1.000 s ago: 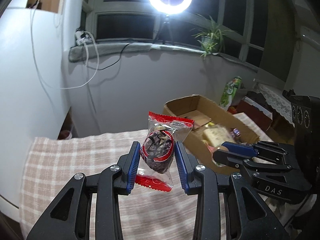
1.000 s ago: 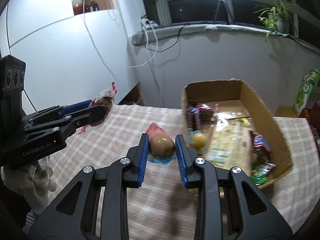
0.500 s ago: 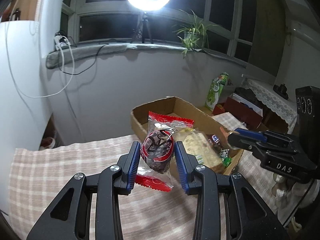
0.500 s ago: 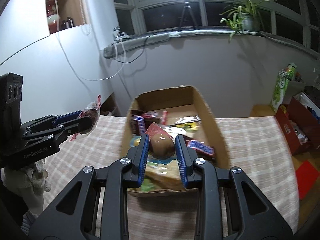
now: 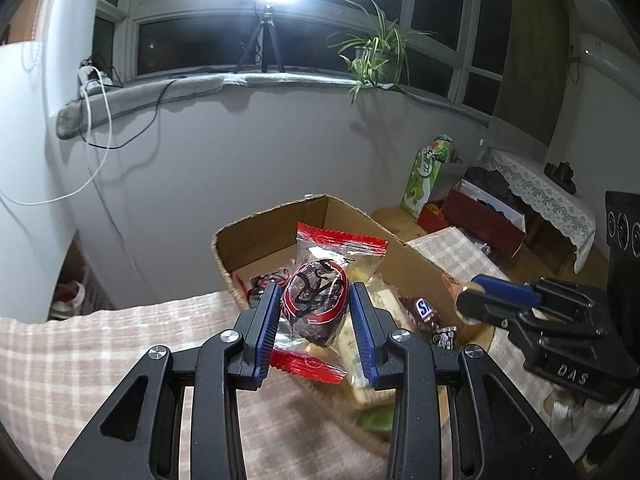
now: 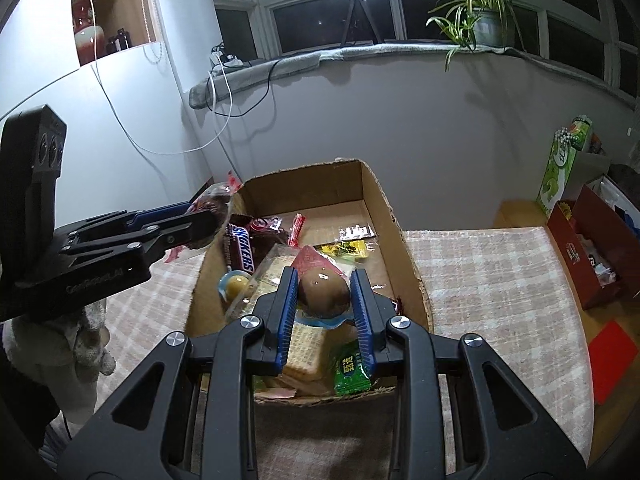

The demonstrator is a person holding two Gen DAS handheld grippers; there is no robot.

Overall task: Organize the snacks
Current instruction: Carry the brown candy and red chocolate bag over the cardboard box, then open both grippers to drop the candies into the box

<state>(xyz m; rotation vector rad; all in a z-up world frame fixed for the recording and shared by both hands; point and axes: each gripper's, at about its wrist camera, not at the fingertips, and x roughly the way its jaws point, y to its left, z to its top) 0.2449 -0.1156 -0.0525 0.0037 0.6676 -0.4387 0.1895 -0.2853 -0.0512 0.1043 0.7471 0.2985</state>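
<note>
My left gripper (image 5: 314, 308) is shut on a red-and-clear wrapped dark snack (image 5: 316, 304) and holds it over the near left corner of the open cardboard box (image 5: 256, 240). My right gripper (image 6: 324, 292) is shut on a brown packaged egg (image 6: 323, 294) and holds it over the middle of the box (image 6: 408, 248). The box holds several snacks, among them a Snickers bar (image 6: 242, 250), a green packet (image 6: 352, 370) and a cracker pack (image 6: 306, 346). The left gripper with its snack (image 6: 212, 208) shows at the box's left edge in the right wrist view.
The box stands on a table with a checked cloth (image 6: 492, 280). A green carton (image 6: 562, 164) and a red box (image 6: 592, 248) stand to the right beyond the table. A wall and window sill with cables lie behind. A soft toy (image 6: 84, 344) hangs at the left.
Both grippers have moved with their snacks from over the checked cloth to over the cardboard box. Both stay shut on their snacks.
</note>
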